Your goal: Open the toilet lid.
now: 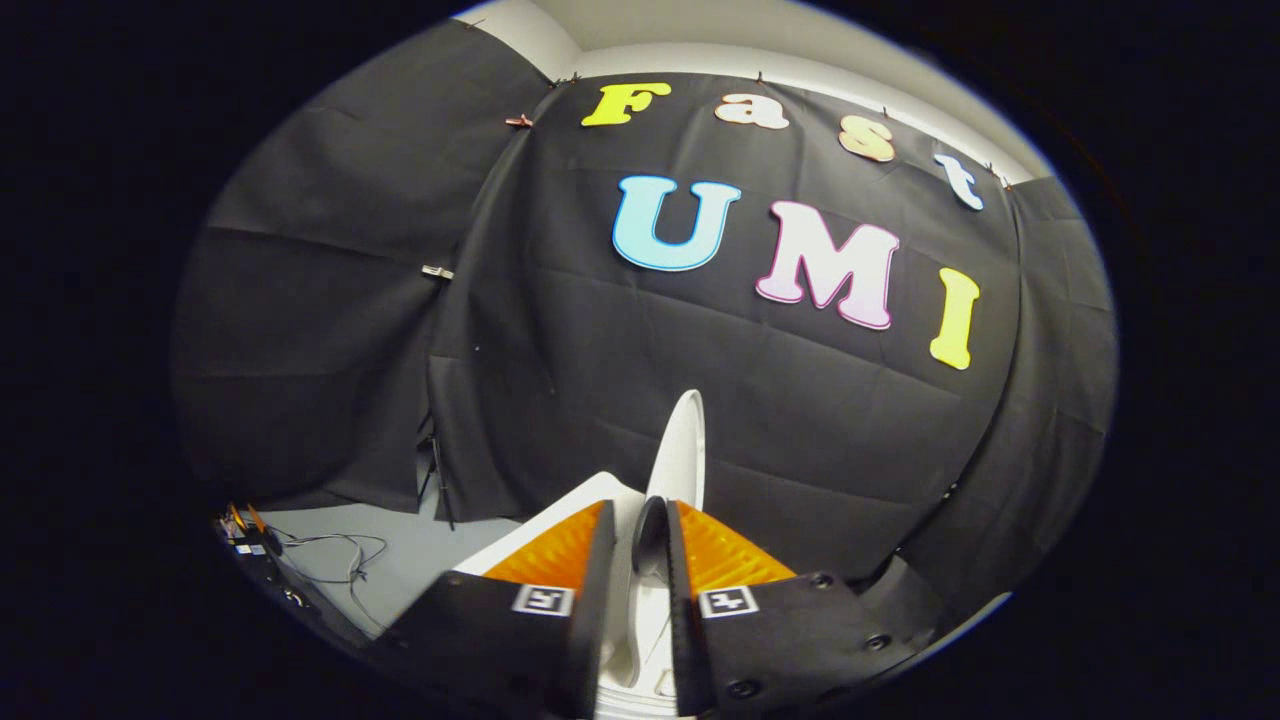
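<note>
The white toilet lid (684, 448) stands raised and shows edge-on, rising from between my fingers toward the black cloth wall. My gripper (640, 535) is shut on the lid's lower part, with one finger pressed on each face. The lid's rim pokes up just beyond the fingertips (603, 540). More white of the toilet (560, 530) shows beside the left finger and down in the gap between the fingers. The bowl itself is hidden under the gripper.
Black cloth wall (560, 350) hangs close behind the toilet. To the left lies grey floor (400, 545) with loose cables (345, 560) and some small gear (250, 540) at its edge. A thin stand leg (440, 485) runs down along the cloth.
</note>
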